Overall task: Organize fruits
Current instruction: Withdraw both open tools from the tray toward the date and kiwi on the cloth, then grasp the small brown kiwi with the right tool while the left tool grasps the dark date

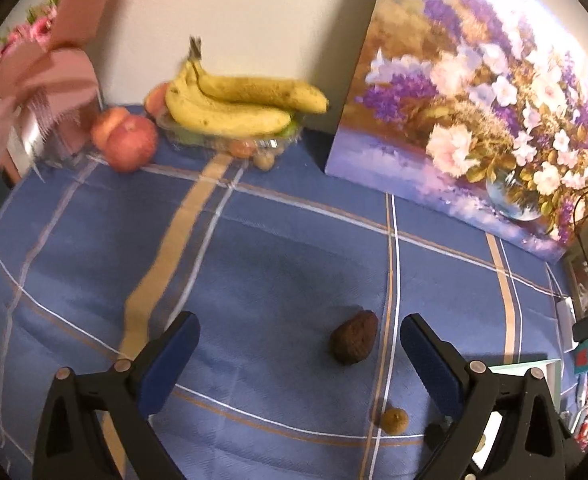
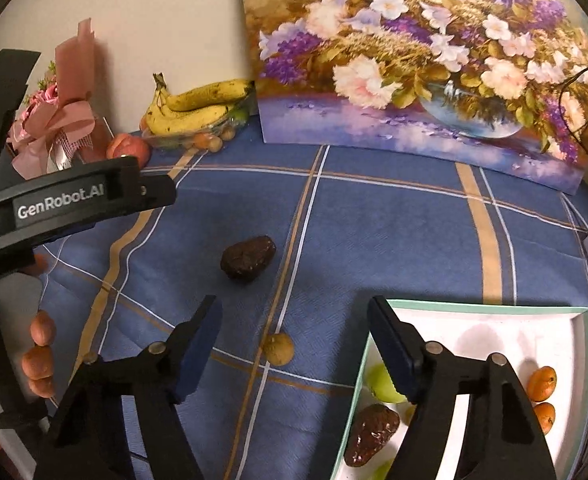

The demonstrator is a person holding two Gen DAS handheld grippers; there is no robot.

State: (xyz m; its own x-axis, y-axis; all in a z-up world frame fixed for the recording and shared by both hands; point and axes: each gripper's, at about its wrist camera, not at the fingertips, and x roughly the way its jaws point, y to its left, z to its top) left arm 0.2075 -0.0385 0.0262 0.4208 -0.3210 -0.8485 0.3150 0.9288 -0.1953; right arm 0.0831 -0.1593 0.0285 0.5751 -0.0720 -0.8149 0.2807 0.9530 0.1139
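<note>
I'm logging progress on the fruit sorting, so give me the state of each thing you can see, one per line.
left gripper: open, empty
right gripper: open, empty
dark wrinkled fruit: loose on cloth
small round brown fruit: loose on cloth
white tray: partly filled
bananas: piled on clear dish
apple: on cloth beside dish
painting: leaning upright

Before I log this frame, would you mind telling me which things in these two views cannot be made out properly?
- White tray, right wrist view: its lower part is cut off by the picture edge, and the right gripper covers part of the green fruit inside.
- Clear dish under the bananas, left wrist view: the bananas hide most of its contents, and the small fruits are blurred.
- Pink bouquet, left wrist view: blurred and cropped.
</note>
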